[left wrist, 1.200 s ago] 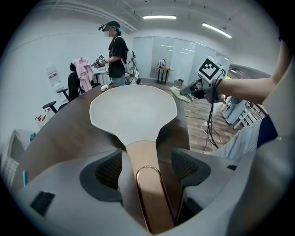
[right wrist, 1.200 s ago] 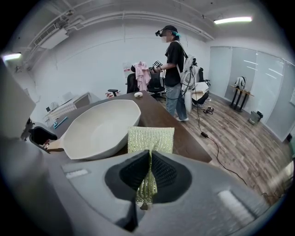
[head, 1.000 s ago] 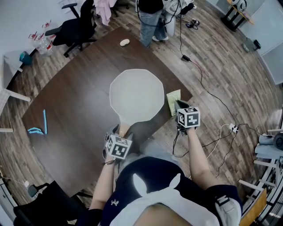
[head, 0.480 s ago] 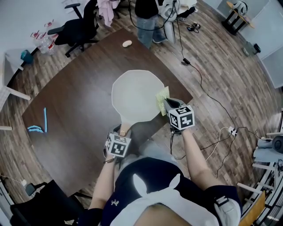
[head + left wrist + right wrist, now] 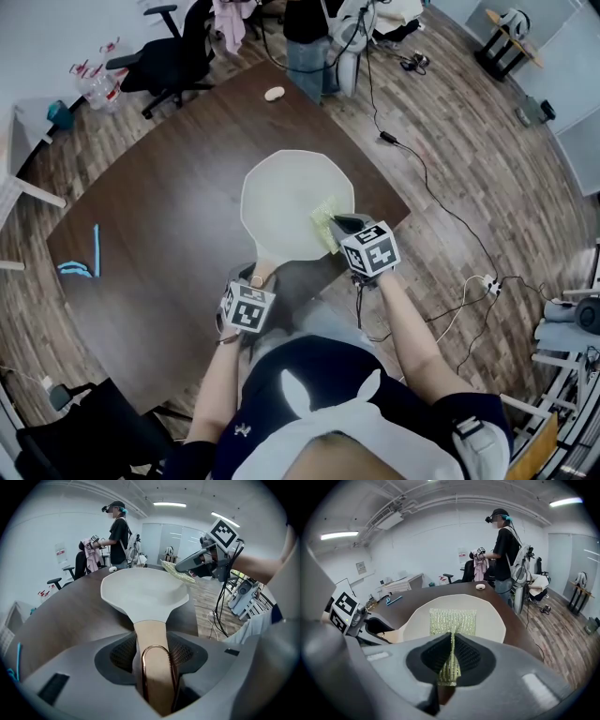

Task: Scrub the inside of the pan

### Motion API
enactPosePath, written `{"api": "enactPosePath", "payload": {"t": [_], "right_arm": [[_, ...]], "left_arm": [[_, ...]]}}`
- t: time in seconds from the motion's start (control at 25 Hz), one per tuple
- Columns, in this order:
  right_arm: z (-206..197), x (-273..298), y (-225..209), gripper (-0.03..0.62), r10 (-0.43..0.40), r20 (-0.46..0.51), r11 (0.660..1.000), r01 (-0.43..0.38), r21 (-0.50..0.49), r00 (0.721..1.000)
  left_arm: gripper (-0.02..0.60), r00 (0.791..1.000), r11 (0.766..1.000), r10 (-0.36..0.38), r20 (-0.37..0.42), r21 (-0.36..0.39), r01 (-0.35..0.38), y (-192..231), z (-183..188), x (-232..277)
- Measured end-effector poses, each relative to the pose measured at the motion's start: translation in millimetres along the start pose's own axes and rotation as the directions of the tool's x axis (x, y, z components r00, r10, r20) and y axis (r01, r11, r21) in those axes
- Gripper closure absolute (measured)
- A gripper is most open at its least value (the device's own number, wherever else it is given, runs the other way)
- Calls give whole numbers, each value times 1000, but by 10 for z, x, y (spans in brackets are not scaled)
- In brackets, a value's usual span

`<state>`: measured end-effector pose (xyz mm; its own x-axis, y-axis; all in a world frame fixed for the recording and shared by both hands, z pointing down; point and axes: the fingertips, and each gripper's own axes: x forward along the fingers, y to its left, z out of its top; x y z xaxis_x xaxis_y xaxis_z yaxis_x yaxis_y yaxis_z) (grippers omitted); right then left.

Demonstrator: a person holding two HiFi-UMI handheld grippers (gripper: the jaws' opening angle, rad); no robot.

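The right gripper (image 5: 336, 224) has swung in from the table's right edge and now hangs over the right side of the pan (image 5: 291, 197), bringing the scrubbing cloth (image 5: 323, 221) with it. The pan itself has not shifted. The left gripper (image 5: 153, 645) has just been closing its jaws, and they grip the pan's handle (image 5: 151, 632) between them.

The pan is pale and matte, with a shallow, many-sided bowl and smooth sloping walls. It lies on the dark wood-grain table (image 5: 159, 216) near the right corner, its handle reaching toward the near edge. The handle is a flat tan strip with a thin copper-coloured loop at its end. The cloth is a yellow-green square of glittery knitted mesh. The right gripper's ribbed black pads are clenched on one gathered edge, and the rest fans out flat over the pan's inside.

The handle's tail is lost between the left gripper's pads. In the head view the right gripper's marker cube covers the pan's near right rim. The cloth seems to ride just above the rim rather than on the pan's surface, though no view settles it. Two thin blue objects (image 5: 86, 262) near the table's left edge are too small to identify.
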<state>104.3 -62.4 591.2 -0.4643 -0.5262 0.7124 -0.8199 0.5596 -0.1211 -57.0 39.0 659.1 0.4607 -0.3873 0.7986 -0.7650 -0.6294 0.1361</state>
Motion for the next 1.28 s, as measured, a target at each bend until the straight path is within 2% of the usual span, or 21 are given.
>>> {"api": "enactPosePath", "payload": {"t": [0.12,0.32,0.52,0.68,0.84,1.04,1.28], "right_arm": [[16,92,137,571,77,-32,997,-77,-17,997],[160,248,405,569,226,-65,974,-225,23,972],[161,459,585,569,270,-164,959,-280,-40,949],[90,623,699,569,330,-215,940,-340,-14,919],[49,745,722,568,355,-269,931,-364,18,895],[11,861,771,568,416,-334,903,-427,44,846],[-121,1002,878,568,505,-408,855,-505,118,761]], "left_arm": [[380,1000,1000,3,2,-5,-3,2,8,8],[382,1000,1000,4,-10,-11,-4,-14,28,-2],[381,1000,1000,-3,-15,-17,2,-14,27,-7],[380,1000,1000,-3,-17,-14,3,0,21,9],[380,1000,1000,-7,-29,-18,7,24,5,-1],[381,999,1000,-11,-33,-19,11,58,18,-4],[380,999,1000,-10,-47,-9,10,50,19,24]]}}
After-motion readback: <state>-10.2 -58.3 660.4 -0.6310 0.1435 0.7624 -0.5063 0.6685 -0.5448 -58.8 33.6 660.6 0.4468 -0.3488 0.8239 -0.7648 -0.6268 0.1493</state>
